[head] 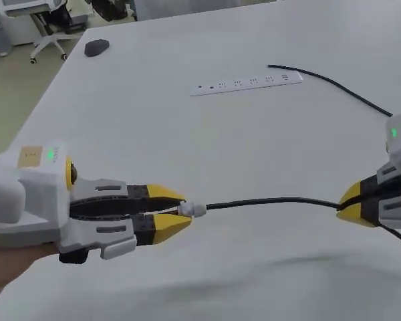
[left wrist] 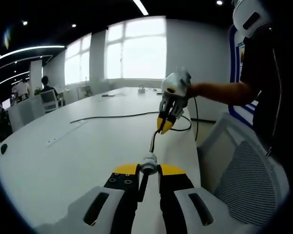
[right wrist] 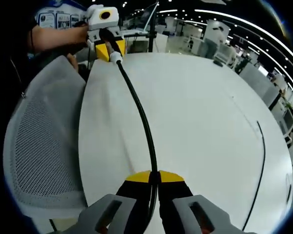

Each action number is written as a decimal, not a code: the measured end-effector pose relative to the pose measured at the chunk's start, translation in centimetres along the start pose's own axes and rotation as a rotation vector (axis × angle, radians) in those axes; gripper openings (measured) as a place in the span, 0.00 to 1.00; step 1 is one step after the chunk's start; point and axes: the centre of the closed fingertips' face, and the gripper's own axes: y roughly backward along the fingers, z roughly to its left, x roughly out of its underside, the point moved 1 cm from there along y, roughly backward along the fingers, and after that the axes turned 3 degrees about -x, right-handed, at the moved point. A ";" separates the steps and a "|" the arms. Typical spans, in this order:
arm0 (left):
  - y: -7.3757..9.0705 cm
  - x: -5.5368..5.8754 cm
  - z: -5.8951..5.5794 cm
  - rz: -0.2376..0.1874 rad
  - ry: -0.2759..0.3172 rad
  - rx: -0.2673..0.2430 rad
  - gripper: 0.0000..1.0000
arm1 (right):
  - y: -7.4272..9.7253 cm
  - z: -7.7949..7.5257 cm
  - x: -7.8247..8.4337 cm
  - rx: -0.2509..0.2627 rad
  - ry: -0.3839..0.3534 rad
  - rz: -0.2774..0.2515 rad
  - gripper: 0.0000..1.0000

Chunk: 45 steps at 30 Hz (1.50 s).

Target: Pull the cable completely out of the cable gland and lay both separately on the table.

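Observation:
A small white cable gland sits between the yellow tips of my left gripper, which is shut on it above the table. A black cable runs out of the gland to the right and into my right gripper, which is shut on it. In the left gripper view the gland is pinched at the jaw tips, the cable leading up to the right gripper. In the right gripper view the cable stretches from my jaw tips up to the gland and the left gripper.
A white power strip lies far across the white table, with a black lead running right from it. A dark mouse sits at the far left edge. A mesh office chair stands by the near table edge.

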 end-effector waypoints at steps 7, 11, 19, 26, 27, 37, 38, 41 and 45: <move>0.0 0.3 0.2 0.006 0.014 -0.005 0.15 | -0.5 1.8 -1.7 -0.077 0.030 0.002 0.10; 0.0 0.4 0.1 0.013 0.014 -0.003 0.15 | -0.6 2.8 -4.4 -0.118 0.060 -0.078 0.15; -0.1 -0.1 -0.3 0.008 0.003 0.002 0.15 | -2.6 5.3 -12.7 -0.165 0.165 -0.287 0.13; 0.1 -0.3 -0.5 0.002 -0.003 0.005 0.15 | -4.9 6.5 -15.0 -0.213 0.208 -0.289 0.08; 0.2 -0.3 -0.5 0.001 -0.002 0.004 0.15 | -5.0 6.5 -15.1 -0.219 0.209 -0.290 0.07; 1.3 0.6 -0.7 -0.017 0.010 -0.018 0.15 | -5.4 7.5 -16.3 -0.232 0.271 -0.285 0.00; 1.6 0.6 -0.8 -0.023 0.018 -0.019 0.15 | -5.5 7.7 -16.3 -0.235 0.271 -0.281 0.00; 2.2 0.8 -0.7 -0.037 0.022 -0.028 0.15 | -5.5 7.8 -16.5 -0.227 0.287 -0.267 0.00; 3.9 1.0 -0.4 -0.065 0.029 -0.057 0.15 | -5.3 7.5 -16.3 -0.209 0.293 -0.232 0.00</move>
